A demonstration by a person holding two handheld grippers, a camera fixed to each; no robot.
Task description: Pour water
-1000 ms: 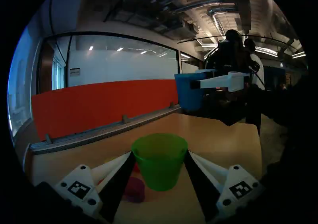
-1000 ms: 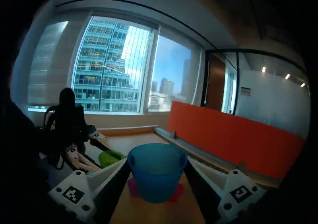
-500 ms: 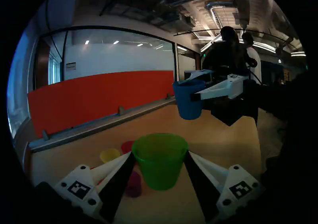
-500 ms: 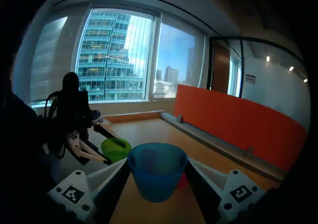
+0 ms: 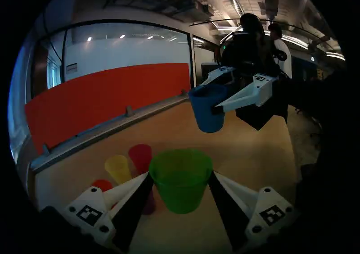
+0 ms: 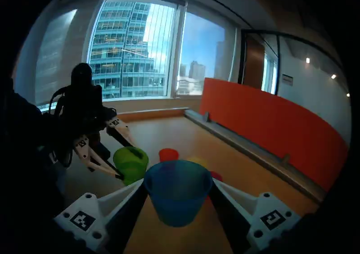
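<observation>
Wooden bench (image 5: 252, 150) spreads under both grippers. Closest in the left gripper view, at 6 o'clock, the left gripper (image 5: 181, 176) holds a green cup (image 5: 181, 193) upright, gripped from both sides. Just behind it, around 8 o'clock, a purple cup (image 5: 150, 204), a yellow cup (image 5: 118, 167) and a red cup (image 5: 141, 154) stand on the bench. Farther off at 1 o'clock the right gripper (image 5: 206, 97) clamps a blue cup (image 5: 208, 116) in the air, higher than the green cup, well apart from it and tipped slightly. Whether either cup holds water I cannot tell. Beyond, an orange partition (image 5: 103, 96) lines the bench's far edge. In the right gripper view, tall windows (image 6: 130, 56) at 11 o'clock look out on city towers.
</observation>
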